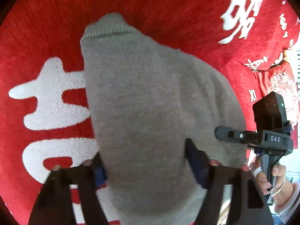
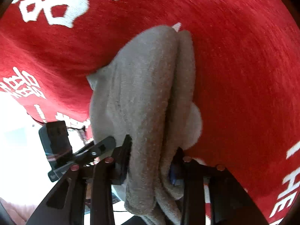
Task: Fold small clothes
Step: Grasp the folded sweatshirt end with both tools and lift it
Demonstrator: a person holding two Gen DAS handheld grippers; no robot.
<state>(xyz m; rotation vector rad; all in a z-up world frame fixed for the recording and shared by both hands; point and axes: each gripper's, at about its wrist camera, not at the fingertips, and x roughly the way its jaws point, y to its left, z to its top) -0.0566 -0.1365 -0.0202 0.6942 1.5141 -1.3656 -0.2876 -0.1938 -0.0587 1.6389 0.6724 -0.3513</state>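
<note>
Gripping gray sock (image 1: 150, 112), left gripper (image 1: 145, 161) clamps its near end; sock drapes over red blanket (image 1: 168, 3), cuff far. Right gripper (image 1: 221, 133) touches sock's right edge. Right wrist view: right gripper (image 2: 150, 159) clenched on bunched sock (image 2: 146, 93), 2 folds visible, above blanket (image 2: 243, 56).

Probably a home (red lettered blanket (image 1: 168, 3) underneath).
</note>
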